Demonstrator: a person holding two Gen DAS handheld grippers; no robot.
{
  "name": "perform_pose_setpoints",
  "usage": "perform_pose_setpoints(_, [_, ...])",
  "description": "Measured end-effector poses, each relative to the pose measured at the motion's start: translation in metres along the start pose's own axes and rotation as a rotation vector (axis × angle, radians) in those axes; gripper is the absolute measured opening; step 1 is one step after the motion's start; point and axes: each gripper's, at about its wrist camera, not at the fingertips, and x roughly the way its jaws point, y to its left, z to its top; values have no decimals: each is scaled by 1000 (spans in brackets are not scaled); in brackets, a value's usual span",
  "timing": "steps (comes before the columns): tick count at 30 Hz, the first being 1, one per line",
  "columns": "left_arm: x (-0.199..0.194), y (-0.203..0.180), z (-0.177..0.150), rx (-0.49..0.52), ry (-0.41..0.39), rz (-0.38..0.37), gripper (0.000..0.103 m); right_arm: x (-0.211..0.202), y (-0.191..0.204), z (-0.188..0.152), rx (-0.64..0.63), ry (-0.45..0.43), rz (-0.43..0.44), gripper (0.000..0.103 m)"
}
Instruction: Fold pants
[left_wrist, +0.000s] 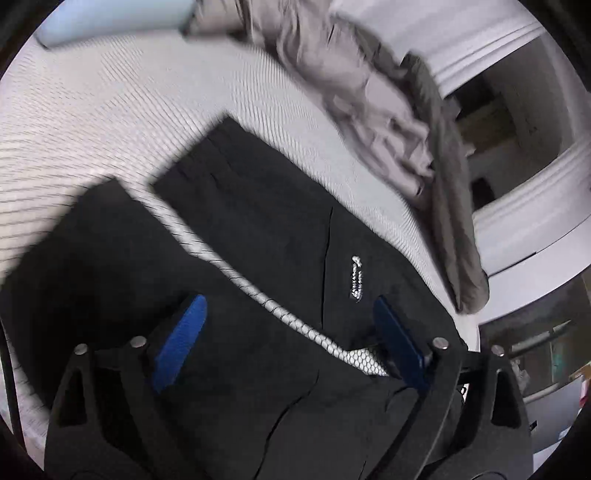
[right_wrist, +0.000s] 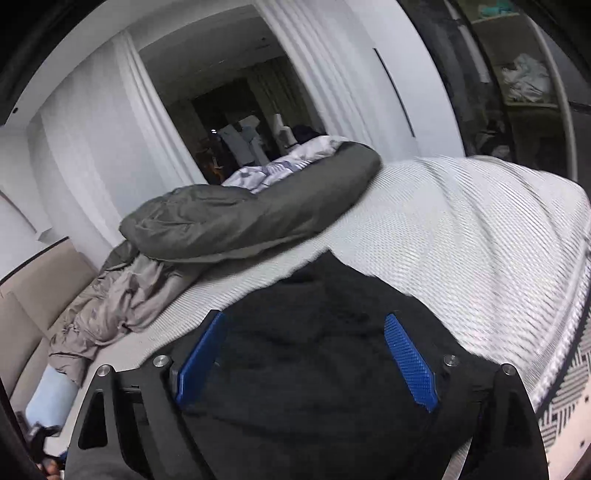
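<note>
Left wrist view: black pants (left_wrist: 258, 229) lie on mattress (left_wrist: 92, 110).

This is a home bedroom: a bare quilted white mattress (right_wrist: 461, 229) carries a rumpled grey duvet (right_wrist: 236, 218) and a pale blue pillow (left_wrist: 118, 18), with a clothes-filled wardrobe shelf (right_wrist: 524, 81) on the far right.
</note>
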Motion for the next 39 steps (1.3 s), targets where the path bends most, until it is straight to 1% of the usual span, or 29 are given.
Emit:
perform_pose_setpoints(3, [42, 1, 12, -37, 79, 95, 85, 7, 5, 11, 13, -36, 4, 89])
perform_pose_setpoints(4, [49, 2, 15, -60, 87, 101, 83, 9, 7, 13, 22, -45, 6, 89])
perform_pose_setpoints(6, [48, 0, 20, -48, 56, 89, 83, 17, 7, 15, 22, -56, 2, 89])
perform_pose_setpoints(7, [48, -3, 24, -33, 35, 83, 74, 25, 5, 13, 16, -58, -11, 89])
perform_pose_setpoints(8, [48, -5, 27, -23, 22, 86, 57, 33, 3, 12, 13, -51, -25, 89])
perform_pose_setpoints(9, [51, -5, 34, -23, 19, 103, 50, 38, 0, 13, 21, -40, -35, 89])
perform_pose_setpoints(10, [53, -2, 41, -40, 17, 105, 37, 41, -6, 15, 41, -39, -38, 89])
perform_pose_setpoints(11, [55, 4, 47, -62, 11, 99, 20, 44, -12, 15, 55, -48, -41, 89])
perform_pose_setpoints(12, [51, 7, 51, -71, 6, 104, 10, 44, -16, 17, 66, -59, -50, 89])
perform_pose_setpoints(13, [48, 8, 57, -64, -8, 109, 1, 44, -19, 21, 66, -70, -66, 89])
perform_pose_setpoints(15, [39, 11, 72, -26, -69, 114, 1, 45, -26, 24, 53, -76, -86, 89])
perform_pose_setpoints(16, [29, 12, 80, -13, -126, 138, 2, 44, -30, 25, 47, -76, -100, 89])
perform_pose_setpoints(17, [27, 15, 88, -21, -153, 162, 3, 45, -34, 26, 49, -75, -116, 89])
perform_pose_setpoints(18, [24, 20, 92, -36, -158, 195, 5, 47, -38, 27, 51, -68, -126, 89])
perform_pose_setpoints(19, [25, 26, 95, -51, -142, 226, 6, 51, -43, 27, 55, -47, -133, 89])
perform_pose_setpoints(21, [22, 33, 94, -53, -120, 218, 11, 63, -53, 27, 74, 24, -132, 89])
perform_pose_setpoints(22, [21, 31, 93, -46, -116, 224, 23, 69, -58, 26, 88, 56, -123, 89])
perform_pose_setpoints(23, [18, 29, 90, -34, -118, 233, 39, 74, -61, 25, 95, 80, -114, 89])
perform_pose_setpoints(24, [13, 27, 87, -23, -129, 233, 46, 81, -62, 24, 92, 118, -89, 88])
perform_pose_setpoints(25, [7, 24, 82, -15, -150, 221, 59, 88, -60, 25, 74, 155, -71, 88])
perform_pose_setpoints(26, [2, 22, 78, -6, -162, 207, 67, 97, -58, 26, 46, 186, -60, 88])
perform_pose_setpoints(27, [-2, 20, 72, 3, -167, 200, 70, 104, -56, 27, 25, 209, -45, 87])
perform_pose_setpoints(29, [-7, 15, 63, 23, -174, 194, 81, 131, -51, 33, -2, 274, 9, 87])
perform_pose_setpoints(32, [-2, 4, 57, 93, -167, 206, 88, 183, -46, 43, -37, 363, 10, 87])
perform_pose_setpoints(33, [-3, 0, 44, 112, -167, 206, 90, 206, -46, 46, -43, 402, -2, 86])
perform_pose_setpoints(35, [-1, -7, 43, 150, -168, 202, 92, 240, -44, 50, -54, 459, -2, 84])
perform_pose_setpoints(36, [-2, -11, 36, 163, -170, 203, 92, 259, -43, 50, -71, 489, -6, 78])
perform_pose_setpoints(37, [-3, -12, 31, 176, -172, 204, 92, 274, -41, 50, -101, 511, -27, 68])
perform_pose_setpoints(39, [-4, -12, 27, 183, -182, 208, 92, 297, -35, 49, -189, 538, -86, 65])
